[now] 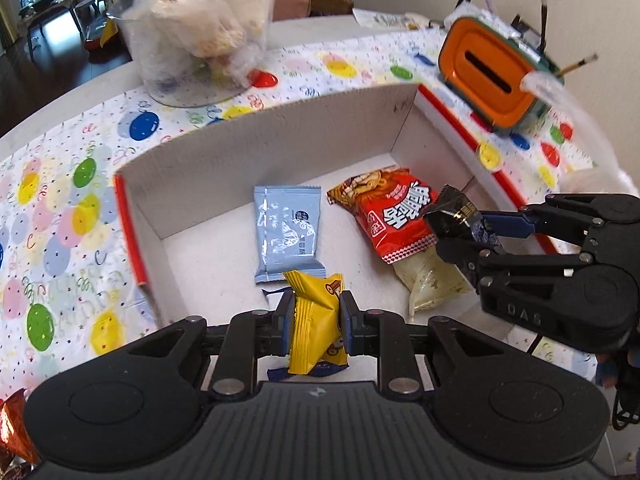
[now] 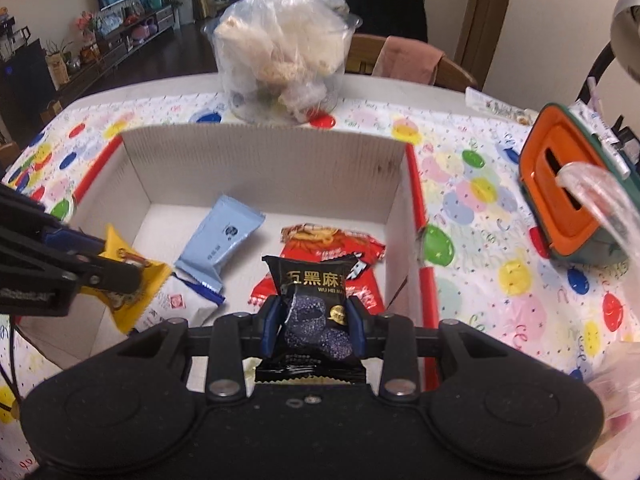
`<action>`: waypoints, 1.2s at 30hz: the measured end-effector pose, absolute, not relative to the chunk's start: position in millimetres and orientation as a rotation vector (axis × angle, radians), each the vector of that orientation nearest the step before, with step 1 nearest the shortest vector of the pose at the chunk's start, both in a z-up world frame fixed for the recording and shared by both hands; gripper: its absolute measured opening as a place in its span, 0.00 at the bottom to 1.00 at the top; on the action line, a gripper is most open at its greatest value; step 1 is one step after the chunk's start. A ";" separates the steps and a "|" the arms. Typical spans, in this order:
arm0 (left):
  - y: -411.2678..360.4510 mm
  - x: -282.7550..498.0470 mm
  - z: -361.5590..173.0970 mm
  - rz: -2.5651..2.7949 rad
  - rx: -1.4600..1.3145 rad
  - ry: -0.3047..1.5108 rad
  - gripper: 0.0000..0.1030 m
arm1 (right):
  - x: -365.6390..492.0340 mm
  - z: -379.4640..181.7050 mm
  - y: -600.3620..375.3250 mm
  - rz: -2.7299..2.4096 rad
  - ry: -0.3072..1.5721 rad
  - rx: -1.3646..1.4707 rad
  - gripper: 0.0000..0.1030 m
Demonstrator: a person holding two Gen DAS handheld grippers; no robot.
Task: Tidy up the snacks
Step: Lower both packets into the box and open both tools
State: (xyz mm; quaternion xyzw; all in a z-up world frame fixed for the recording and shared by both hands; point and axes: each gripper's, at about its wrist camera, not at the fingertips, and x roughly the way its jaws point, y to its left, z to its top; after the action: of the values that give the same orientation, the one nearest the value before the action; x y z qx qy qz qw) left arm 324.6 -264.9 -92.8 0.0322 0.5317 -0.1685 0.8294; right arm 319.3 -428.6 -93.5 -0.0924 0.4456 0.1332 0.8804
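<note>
Box (image 1: 280,136) lying below and ahead of both tongs; left gripper (image 1: 316,314) pinching yellow packet (image 1: 314,332), right gripper (image 2: 312,326) clamping black packet (image 2: 316,312), both hanging upright over box floor.

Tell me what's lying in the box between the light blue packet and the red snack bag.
Nothing: bare white box floor separates the light blue packet from the red snack bag, clearest in the left wrist view.
</note>
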 end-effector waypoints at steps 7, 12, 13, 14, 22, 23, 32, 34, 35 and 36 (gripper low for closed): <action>-285.2 334.6 -102.3 -0.354 0.165 1.162 0.22 | 324.6 -108.3 -418.4 0.298 0.965 -0.223 0.33; -295.2 338.4 -107.8 -0.358 0.217 1.203 0.22 | 324.0 -112.5 -413.1 0.304 0.974 -0.247 0.34; -296.4 339.0 -109.2 -0.359 0.226 1.214 0.22 | 324.1 -112.8 -412.9 0.302 0.976 -0.246 0.34; -297.2 339.4 -110.3 -0.356 0.235 1.220 0.22 | 324.4 -112.8 -412.9 0.300 0.978 -0.244 0.34; -297.3 339.8 -110.4 -0.346 0.238 1.232 0.22 | 325.0 -112.8 -414.3 0.306 0.987 -0.236 0.34; -296.5 339.2 -109.5 -0.347 0.233 1.230 0.22 | 324.9 -112.4 -414.5 0.305 0.988 -0.235 0.34; -283.1 328.3 -95.1 -0.349 0.162 1.181 0.22 | 316.5 -94.1 -418.6 0.316 0.960 -0.196 0.34; -278.4 324.7 -90.2 -0.349 0.140 1.164 0.22 | 313.1 -87.8 -418.8 0.319 0.950 -0.187 0.34; -275.9 322.7 -87.5 -0.350 0.127 1.158 0.22 | 311.5 -84.6 -419.2 0.322 0.946 -0.177 0.34; -273.2 320.6 -84.6 -0.351 0.114 1.150 0.23 | 309.6 -81.2 -419.7 0.324 0.941 -0.166 0.34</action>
State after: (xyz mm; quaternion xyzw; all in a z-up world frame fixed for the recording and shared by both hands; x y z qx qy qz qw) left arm 320.6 -273.2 -84.6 0.0538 0.5406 -0.1650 0.8232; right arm 309.6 -419.7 -81.2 -0.0797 0.4510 0.1552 0.8753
